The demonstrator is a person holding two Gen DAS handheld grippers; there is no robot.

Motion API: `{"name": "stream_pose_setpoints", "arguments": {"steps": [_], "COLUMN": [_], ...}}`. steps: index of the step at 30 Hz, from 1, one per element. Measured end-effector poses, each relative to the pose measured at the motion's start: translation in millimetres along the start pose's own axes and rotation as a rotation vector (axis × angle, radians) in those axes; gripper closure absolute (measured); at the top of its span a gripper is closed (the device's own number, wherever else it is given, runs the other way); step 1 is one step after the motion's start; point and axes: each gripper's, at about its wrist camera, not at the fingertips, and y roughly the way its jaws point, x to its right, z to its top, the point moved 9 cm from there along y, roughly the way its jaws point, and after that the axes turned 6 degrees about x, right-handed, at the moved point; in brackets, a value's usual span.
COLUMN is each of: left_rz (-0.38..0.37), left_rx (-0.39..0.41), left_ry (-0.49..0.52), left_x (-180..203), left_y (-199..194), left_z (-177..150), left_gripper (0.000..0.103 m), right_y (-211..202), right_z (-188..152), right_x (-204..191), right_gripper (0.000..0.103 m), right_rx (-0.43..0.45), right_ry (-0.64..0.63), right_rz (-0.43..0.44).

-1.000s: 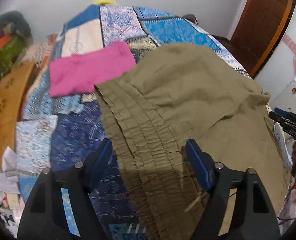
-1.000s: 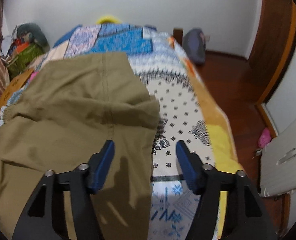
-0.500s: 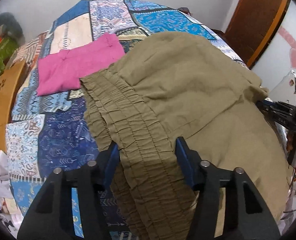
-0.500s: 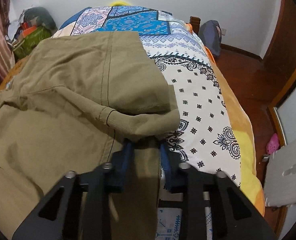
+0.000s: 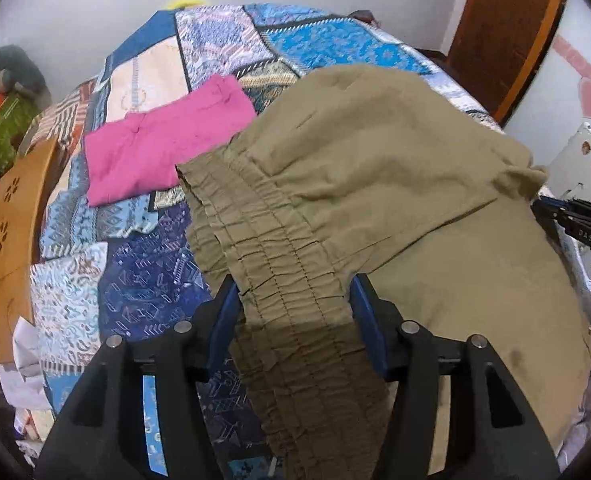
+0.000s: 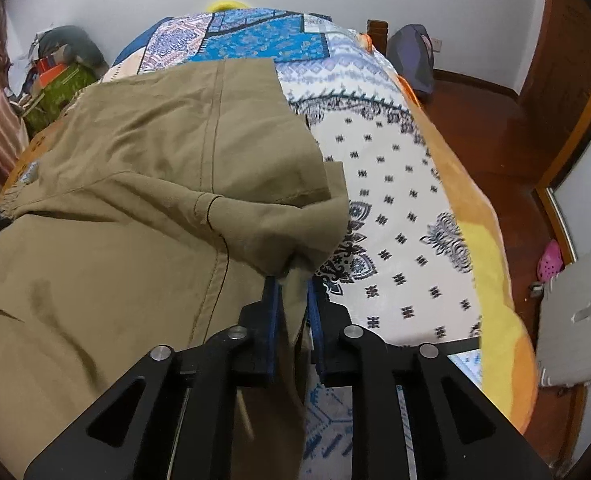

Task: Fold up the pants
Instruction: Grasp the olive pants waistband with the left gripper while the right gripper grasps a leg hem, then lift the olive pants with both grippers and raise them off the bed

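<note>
The left tool (image 5: 293,312) pinches the gathered waistband (image 5: 279,264) of the olive pants (image 5: 375,168), jaws easing apart; the right tool (image 6: 293,296) pinches a bunched hem, also loosening slightly. Both angle steeply down. One fold looks begun, the rest remains. Beyond, pants cover the bed (image 6: 395,184); a pink garment (image 5: 163,148) lies farther left.

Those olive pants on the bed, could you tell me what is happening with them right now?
A person is folding the olive pants on the patchwork bedspread with two handheld grippers. The left gripper has the elastic waistband between its fingers, jaws opening slightly. The right gripper pinches a bunched fold of fabric at the opposite edge, also easing open a touch. A folded pink garment lies beside the pants.
</note>
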Motion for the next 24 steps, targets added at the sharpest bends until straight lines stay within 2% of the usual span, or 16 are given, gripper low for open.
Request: {"name": "stream_pose_setpoints", "arguments": {"steps": [2,4,7,10,12,14,19,22,24], "left_rz": [0.002,0.008,0.021,0.018,0.004,0.006,0.029,0.048,0.09], "left_rx": [0.025,0.043,0.048,0.027,0.001,-0.021,-0.029,-0.011,0.008], "left_ry": [0.004,-0.014,-0.048,-0.085,-0.102,-0.1,-0.052,-0.03,-0.013], "left_x": [-2.4,-8.8,-18.8,-25.1,-25.4,-23.5,-14.6,-13.4,-15.7], "left_y": [-9.0,-13.9,-10.9,1.9,14.4,25.6,43.2,44.0,43.3], "left_z": [5.5,13.7,23.9,30.3,30.9,29.1,25.6,26.9,29.5], "left_gripper": [0.044,0.043,0.043,0.042,0.04,0.04,0.036,0.036,0.042], "right_y": [-9.8,-18.9,-21.1,-6.2,8.8,24.1,66.6,73.6,73.5], "right_z": [8.7,21.4,45.1,66.3,73.3,74.2,66.6,63.3,63.1], "right_x": [1.6,4.3,7.8,8.5,6.8,6.0,1.4,-4.3,-6.7], "right_gripper": [0.074,0.068,0.065,0.062,0.055,0.043,0.043,0.062,0.069], "right_rx": [0.028,0.069,0.11,0.121,0.109,0.09,0.013,0.01,0.018], "right_ry": [0.002,0.009,0.027,0.028,0.008,0.003,0.026,0.044,0.0], "right_rz": [0.011,0.02,0.031,0.032,0.029,0.031,0.068,0.117,0.079]}}
